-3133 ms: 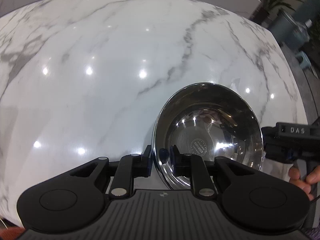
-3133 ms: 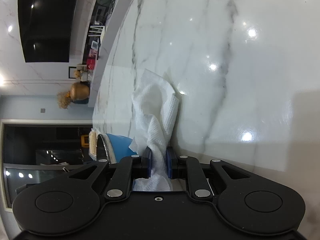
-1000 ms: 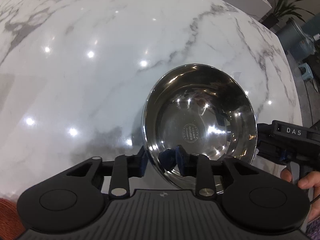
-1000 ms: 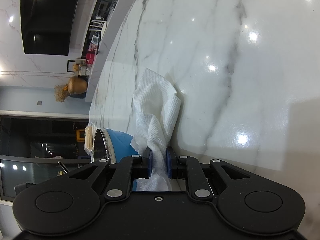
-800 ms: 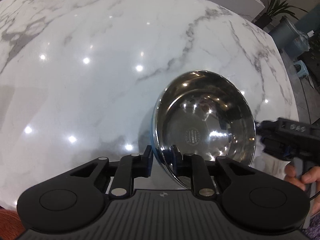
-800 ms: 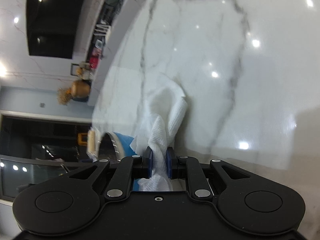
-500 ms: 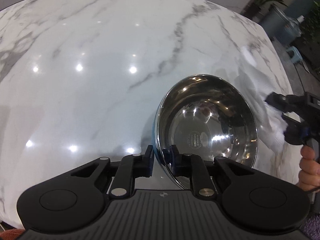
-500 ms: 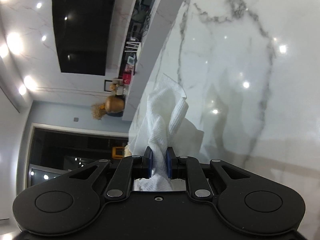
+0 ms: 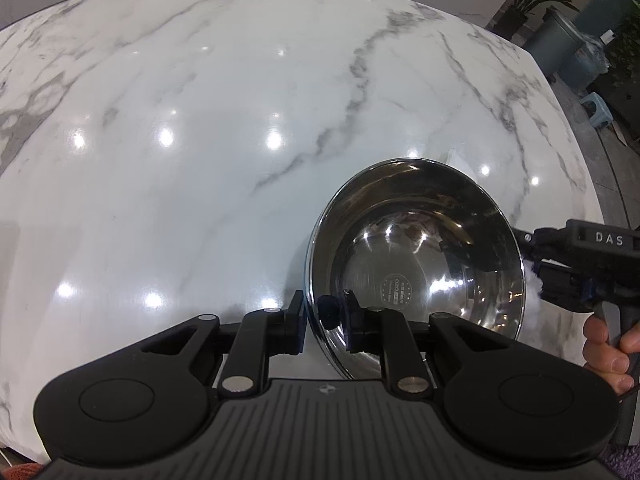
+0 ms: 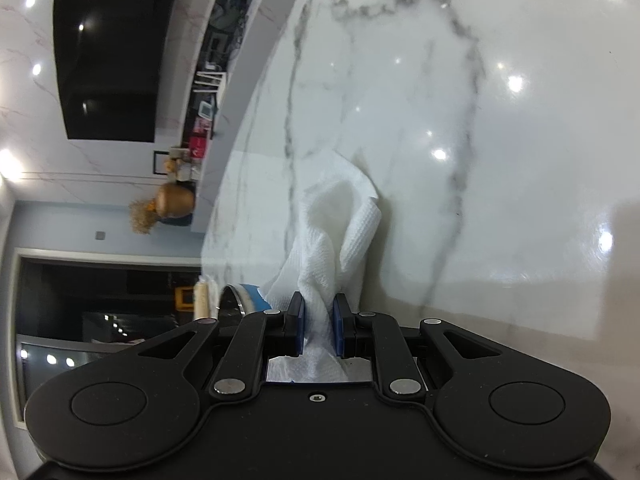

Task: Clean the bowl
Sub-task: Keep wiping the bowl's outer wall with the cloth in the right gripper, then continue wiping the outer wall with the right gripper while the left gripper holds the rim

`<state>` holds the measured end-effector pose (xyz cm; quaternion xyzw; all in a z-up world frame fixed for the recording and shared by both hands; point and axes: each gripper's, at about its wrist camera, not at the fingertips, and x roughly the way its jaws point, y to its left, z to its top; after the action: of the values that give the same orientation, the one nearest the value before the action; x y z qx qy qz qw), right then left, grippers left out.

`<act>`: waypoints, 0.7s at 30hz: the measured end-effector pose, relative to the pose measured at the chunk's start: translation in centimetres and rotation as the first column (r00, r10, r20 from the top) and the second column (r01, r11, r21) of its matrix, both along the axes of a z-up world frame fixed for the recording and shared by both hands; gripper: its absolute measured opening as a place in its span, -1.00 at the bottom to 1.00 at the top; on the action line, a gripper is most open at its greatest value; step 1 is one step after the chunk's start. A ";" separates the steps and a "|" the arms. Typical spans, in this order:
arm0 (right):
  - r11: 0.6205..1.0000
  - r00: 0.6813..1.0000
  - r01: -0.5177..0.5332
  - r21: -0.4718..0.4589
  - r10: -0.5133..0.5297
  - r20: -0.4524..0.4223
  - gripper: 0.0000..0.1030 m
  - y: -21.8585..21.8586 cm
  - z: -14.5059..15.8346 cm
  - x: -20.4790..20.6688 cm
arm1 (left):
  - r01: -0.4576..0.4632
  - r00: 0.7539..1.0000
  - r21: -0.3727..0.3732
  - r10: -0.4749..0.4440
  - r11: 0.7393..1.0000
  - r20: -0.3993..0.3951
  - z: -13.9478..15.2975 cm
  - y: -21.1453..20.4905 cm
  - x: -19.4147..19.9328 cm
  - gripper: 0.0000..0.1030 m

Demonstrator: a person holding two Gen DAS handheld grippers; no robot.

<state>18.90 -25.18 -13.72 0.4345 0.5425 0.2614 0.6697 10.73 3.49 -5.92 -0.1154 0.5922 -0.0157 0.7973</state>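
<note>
The marble table (image 9: pixel 200 160) fills both views, glossy and bare but for the task's things. The steel bowl (image 9: pixel 416 256) sits at about four o'clock in the left wrist view, tipped up on edge so its hollow faces the camera. The left gripper (image 9: pixel 322 322) pinches the bowl's near rim at its seven o'clock, one finger outside the wall and one inside. The right gripper (image 9: pixel 560 280), in a person's hand (image 9: pixel 608 350), waits just beside the rim at three o'clock. In its own view, the right gripper (image 10: pixel 318 326) is clamped hard on a bunched white paper towel (image 10: pixel 336 240), which fans out toward twelve o'clock.

The risk, as I judge it, lies in the rim hold: thin, polished steel between narrow pads. A firm wipe from the towel could lever the bowl round or slip it free onto the marble. The towel, held by one twisted end, may also fold back and let bare plastic scrape the steel.
</note>
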 end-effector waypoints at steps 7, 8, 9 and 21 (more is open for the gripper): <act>0.999 1.000 -0.018 -0.047 0.018 0.016 -0.74 0.5 -0.1 -0.5 | -0.051 0.999 0.008 0.051 0.999 0.004 0.0 -0.1 -0.4 -0.69; 0.999 1.000 -0.019 -0.048 0.019 0.015 -0.74 0.5 -0.1 -0.5 | -0.077 0.997 -0.001 0.077 0.997 0.001 0.0 -0.1 -0.5 -0.68; 0.999 1.000 -0.021 -0.050 0.021 0.016 -0.74 0.3 -0.2 -0.7 | -0.095 0.995 -0.010 0.095 0.995 -0.002 0.0 0.0 -0.6 -0.65; 0.997 0.999 -0.033 -0.070 0.035 0.026 -0.73 0.4 -0.2 -1.0 | -0.191 0.981 -0.050 0.189 0.980 -0.034 -0.2 -0.3 -2.2 -0.68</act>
<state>17.88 -24.80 -13.91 0.3981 0.5493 0.2597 0.6873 8.55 3.17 -6.11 -0.1926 0.5895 0.0466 0.7831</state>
